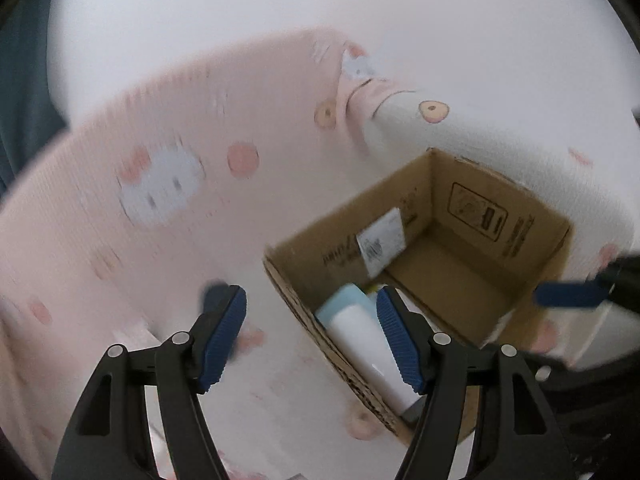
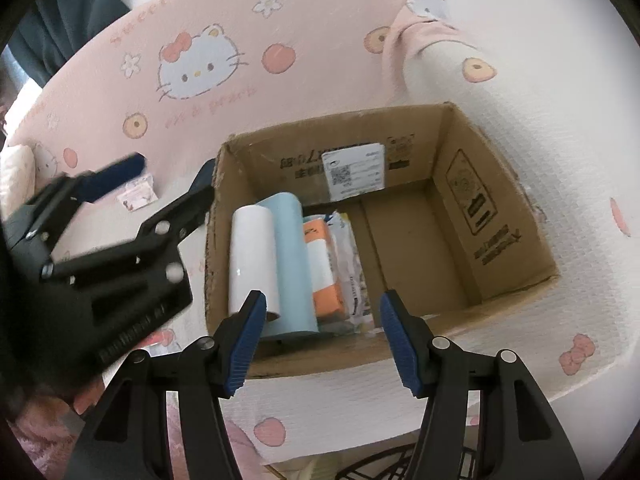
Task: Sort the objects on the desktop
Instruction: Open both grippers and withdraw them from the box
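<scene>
1. The cardboard box point(image 2: 460, 216) stands open on the pink cloth point(image 2: 200, 20); inside, at its left wall, lie a white cylinder point(image 2: 250, 256), a light blue cylinder point(image 2: 290, 264) and an orange packet point(image 2: 322, 264).
2. The left gripper point(image 2: 168, 176) and the right gripper point(image 2: 322, 320) have their jaws apart, with nothing held.

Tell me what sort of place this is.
Probably a bedroom or other room at home, not a workshop. The surface is covered by a pink cartoon-cat blanket with peach prints, a reused cardboard shipping box sits on it holding household items, and a dark curtain-like cloth hangs behind.
</scene>
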Available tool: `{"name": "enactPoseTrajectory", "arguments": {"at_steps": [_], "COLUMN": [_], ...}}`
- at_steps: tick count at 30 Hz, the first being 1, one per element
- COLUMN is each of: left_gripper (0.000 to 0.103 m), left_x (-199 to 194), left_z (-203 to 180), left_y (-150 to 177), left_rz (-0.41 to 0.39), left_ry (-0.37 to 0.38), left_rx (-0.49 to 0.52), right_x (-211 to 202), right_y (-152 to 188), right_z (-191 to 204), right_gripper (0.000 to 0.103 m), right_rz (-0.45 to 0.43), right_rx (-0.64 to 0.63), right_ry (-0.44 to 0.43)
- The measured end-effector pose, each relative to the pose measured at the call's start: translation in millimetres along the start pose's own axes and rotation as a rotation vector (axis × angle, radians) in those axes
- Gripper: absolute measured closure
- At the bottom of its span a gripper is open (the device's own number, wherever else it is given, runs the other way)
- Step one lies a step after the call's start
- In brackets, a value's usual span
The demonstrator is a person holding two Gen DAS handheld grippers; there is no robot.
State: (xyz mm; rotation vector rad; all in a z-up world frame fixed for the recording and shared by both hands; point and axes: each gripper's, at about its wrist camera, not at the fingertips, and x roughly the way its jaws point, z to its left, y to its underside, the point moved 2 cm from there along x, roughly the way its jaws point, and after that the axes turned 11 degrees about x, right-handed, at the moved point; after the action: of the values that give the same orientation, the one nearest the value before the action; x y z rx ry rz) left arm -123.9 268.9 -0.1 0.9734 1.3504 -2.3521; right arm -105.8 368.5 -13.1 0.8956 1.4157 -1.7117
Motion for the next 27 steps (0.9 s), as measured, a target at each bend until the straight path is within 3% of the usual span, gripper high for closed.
{"name": "enactPoseTrajectory", "arguments": {"at_steps": [1,7,14,21,27], "left_gripper": [0.031,0.031,0.031,0.031,0.031], "left_x": [-4.2,-1.7,10.6,11.3,10.3], "left_z": [-4.5,-4.5,-21.0,-33.1,-27.3], "left_y": [-2.7,-12.3,-24.6,-36.3,-40.4], "left_rz": [-0.01,0.042,0.154,0.195,0.227], "left_ry": [-0.01,0.125,0.129,0.162,0.176], "left_rx": [0.021,-0.067,-0.075,-0.059,-0.093], "right_x": [-2.6,-17.1,-19.0,-14.1,-22.3], "right_y": [-0.3,-3.3,-18.6,-27.5,-29.6], "right_z": [-3.9,-32.6,-66.2,-77.9,-71.1], "right_gripper": [0.045,0.045,0.044,0.044,0.044], "right_rz": [-0.006,-0.013,0.041,0.09,0.082], "right_rx": [0.005,0.068,0.162,0.159,0.114], "right_ry": [0.009,-0.021,-0.121,-0.091,-0.071]}}
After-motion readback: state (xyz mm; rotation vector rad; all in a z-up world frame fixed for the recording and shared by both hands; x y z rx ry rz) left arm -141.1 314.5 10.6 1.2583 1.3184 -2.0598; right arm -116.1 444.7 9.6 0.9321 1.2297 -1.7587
